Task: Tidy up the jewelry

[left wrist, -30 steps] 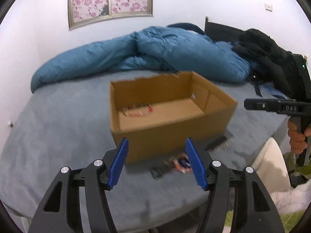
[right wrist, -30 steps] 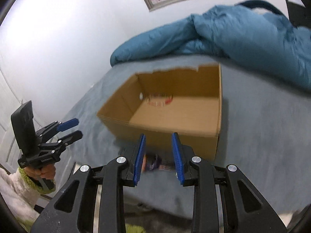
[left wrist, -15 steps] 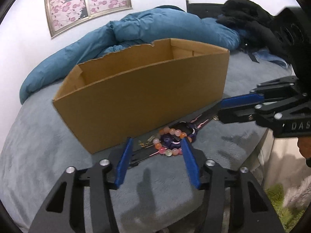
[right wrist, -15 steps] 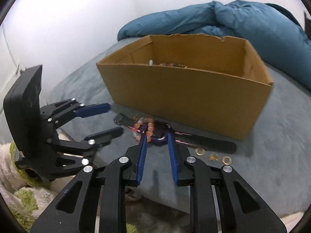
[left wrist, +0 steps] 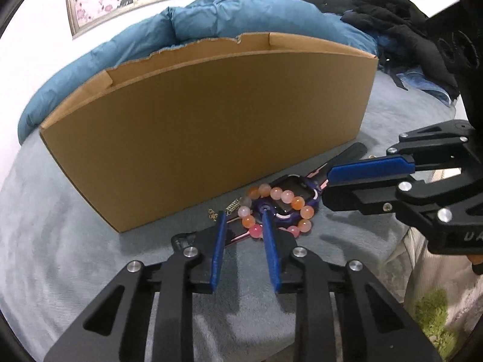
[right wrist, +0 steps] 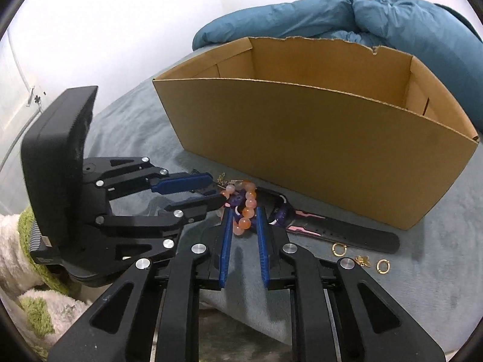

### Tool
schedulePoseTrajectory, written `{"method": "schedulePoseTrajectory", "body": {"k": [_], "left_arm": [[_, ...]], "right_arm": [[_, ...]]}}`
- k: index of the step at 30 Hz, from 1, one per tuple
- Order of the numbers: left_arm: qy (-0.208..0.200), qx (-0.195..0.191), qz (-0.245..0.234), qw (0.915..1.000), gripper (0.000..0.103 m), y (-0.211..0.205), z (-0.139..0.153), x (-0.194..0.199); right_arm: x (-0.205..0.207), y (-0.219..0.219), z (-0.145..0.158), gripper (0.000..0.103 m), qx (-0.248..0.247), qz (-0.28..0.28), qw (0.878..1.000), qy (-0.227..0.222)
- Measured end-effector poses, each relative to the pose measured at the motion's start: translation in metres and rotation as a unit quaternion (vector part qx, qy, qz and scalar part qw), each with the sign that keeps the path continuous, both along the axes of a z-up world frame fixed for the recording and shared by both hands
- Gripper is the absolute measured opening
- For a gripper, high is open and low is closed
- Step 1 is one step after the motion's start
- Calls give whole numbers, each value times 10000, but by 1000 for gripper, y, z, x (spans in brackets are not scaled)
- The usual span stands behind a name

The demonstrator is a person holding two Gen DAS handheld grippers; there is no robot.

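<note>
A bracelet of pink and orange beads [left wrist: 273,194] lies on top of a purple watch [left wrist: 291,193] with a black strap, on the grey bed just in front of the cardboard box [left wrist: 211,138]. My left gripper [left wrist: 244,215] straddles the bracelet's near left beads, its jaws closing and the pads not clearly pressing. From the right, my right gripper [right wrist: 244,211] straddles another part of the bracelet [right wrist: 246,221]; its jaws are closing too, with a small gap still showing. The two sets of fingers nearly meet over the watch [right wrist: 283,214].
Small gold earrings [right wrist: 339,249] and a charm [right wrist: 362,259] lie by the watch strap; more gold bits [left wrist: 212,214] sit near the box. A blue duvet [left wrist: 211,24] and black clothes [left wrist: 392,24] lie behind. The bed edge is close below, over a fuzzy rug [left wrist: 434,310].
Both grippers have come down from above the box to the bracelet in front of it. Their jaws have narrowed, the left ones the most.
</note>
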State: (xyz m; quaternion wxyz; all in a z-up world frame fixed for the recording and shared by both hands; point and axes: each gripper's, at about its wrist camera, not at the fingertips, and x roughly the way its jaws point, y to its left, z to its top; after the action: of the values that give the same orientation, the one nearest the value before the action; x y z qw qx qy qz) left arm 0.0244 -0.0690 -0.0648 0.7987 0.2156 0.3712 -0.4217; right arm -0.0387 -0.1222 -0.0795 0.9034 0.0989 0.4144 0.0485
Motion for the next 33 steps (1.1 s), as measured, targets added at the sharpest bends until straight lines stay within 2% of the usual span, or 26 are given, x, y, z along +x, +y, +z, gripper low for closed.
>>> {"method": "schedulePoseTrajectory", "body": {"k": [5, 6, 7, 9, 12, 15, 17, 22, 27, 31, 33], "left_arm": [[292, -96, 80, 9995, 23, -2, -4, 7], [321, -110, 90, 9994, 21, -2, -4, 8], [429, -152, 96, 9989, 15, -2, -5, 10], [533, -192, 137, 9983, 12, -1, -6, 12], [454, -195, 129, 9987, 7, -1, -3, 10], [475, -222, 193, 9984, 6, 3, 0, 9], [414, -227, 273, 9985, 0, 9, 5, 8], [222, -261, 703, 9969, 0, 40, 24, 19], [194, -200, 1158, 9929, 0, 68, 29, 37], [345, -348, 1164, 9920, 0, 70, 32, 38], [410, -457, 1084, 9922, 0, 67, 33, 36]], "right_arm": [[0, -4, -1, 15, 10, -104, 9999, 53], [-2, -6, -2, 15, 13, -146, 9999, 75], [-2, -7, -2, 15, 18, -171, 9998, 88], [-3, -10, -4, 15, 42, -234, 9997, 115], [-3, -12, -5, 15, 69, -320, 9994, 126], [-4, -13, -4, 15, 68, -374, 9992, 109], [-5, -13, -4, 15, 27, -397, 9992, 102], [-8, -17, -7, 15, -64, -486, 9987, 123], [-11, -21, -10, 15, -23, -600, 9981, 160], [-12, -23, -15, 16, 79, -702, 9973, 203], [-10, -25, -18, 22, 121, -778, 9965, 264]]}}
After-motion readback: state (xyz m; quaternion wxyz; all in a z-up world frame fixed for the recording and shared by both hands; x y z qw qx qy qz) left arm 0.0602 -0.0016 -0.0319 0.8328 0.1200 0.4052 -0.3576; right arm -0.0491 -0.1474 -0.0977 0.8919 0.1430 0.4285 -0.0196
